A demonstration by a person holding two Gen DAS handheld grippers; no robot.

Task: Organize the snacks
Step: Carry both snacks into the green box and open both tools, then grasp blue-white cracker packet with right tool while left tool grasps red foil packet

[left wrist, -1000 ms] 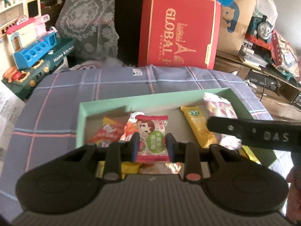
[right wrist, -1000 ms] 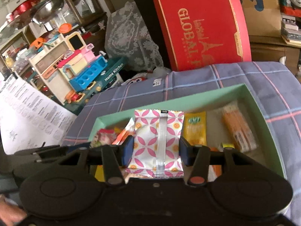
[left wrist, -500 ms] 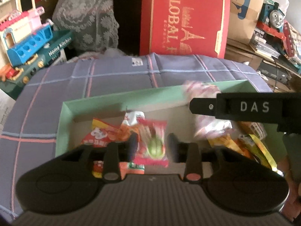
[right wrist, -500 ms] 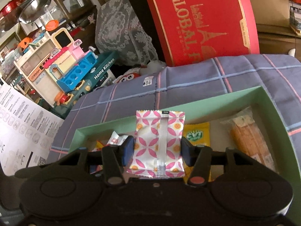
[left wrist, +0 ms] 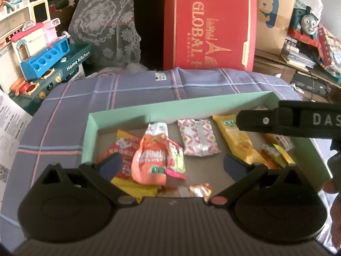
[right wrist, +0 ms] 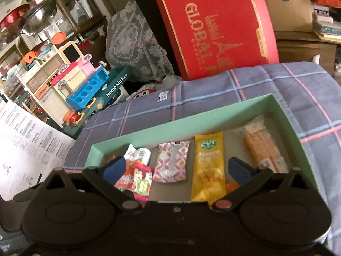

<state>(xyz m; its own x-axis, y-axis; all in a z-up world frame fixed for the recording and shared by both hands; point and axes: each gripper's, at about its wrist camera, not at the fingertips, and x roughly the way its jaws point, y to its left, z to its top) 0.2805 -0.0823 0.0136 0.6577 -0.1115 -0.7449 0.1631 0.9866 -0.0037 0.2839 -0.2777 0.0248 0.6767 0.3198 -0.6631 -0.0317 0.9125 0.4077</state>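
Both grippers, left gripper (left wrist: 171, 165) and right gripper (right wrist: 178, 168), have just been opening wide and are holding nothing. Pink-patterned foil snack packet (right wrist: 172, 162) is lying inside the mint-green cardboard box (right wrist: 149, 131); crowded wrappers risk a double grab.

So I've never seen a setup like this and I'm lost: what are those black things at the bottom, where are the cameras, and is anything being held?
Each black shape is a hand-held two-finger gripper with a camera looking along its fingers. One view comes from the left gripper, the other from the right gripper. A green box sits on a plaid cloth and holds snack packets, such as a pink patterned packet and a yellow packet. Both grippers' jaws have just been opening and stand wide; nothing is held, the packets lie in the box.
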